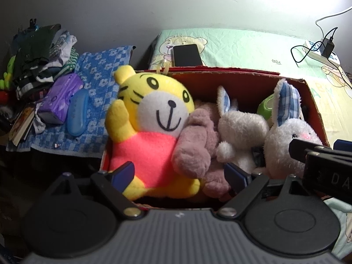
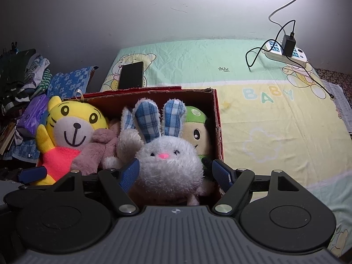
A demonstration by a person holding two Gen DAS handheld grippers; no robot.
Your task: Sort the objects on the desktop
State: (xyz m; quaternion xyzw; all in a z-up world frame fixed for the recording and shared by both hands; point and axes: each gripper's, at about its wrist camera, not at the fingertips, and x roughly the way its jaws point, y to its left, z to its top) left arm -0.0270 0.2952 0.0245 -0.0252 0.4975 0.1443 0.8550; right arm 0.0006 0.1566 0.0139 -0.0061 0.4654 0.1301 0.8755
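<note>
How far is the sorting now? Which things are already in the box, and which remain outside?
Done: the tiger, pink plush, rabbit and green doll sit in the red box. In hand: nothing; the left gripper and right gripper are open, fingers either side of a toy. Left: the phone, purple pack and blue case lie outside.

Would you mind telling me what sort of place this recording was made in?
Most likely a bedroom or a child's room at home: a bedsheet printed with bears and "BABY", a red box full of plush toys, and a pile of folded clothes at one side.
</note>
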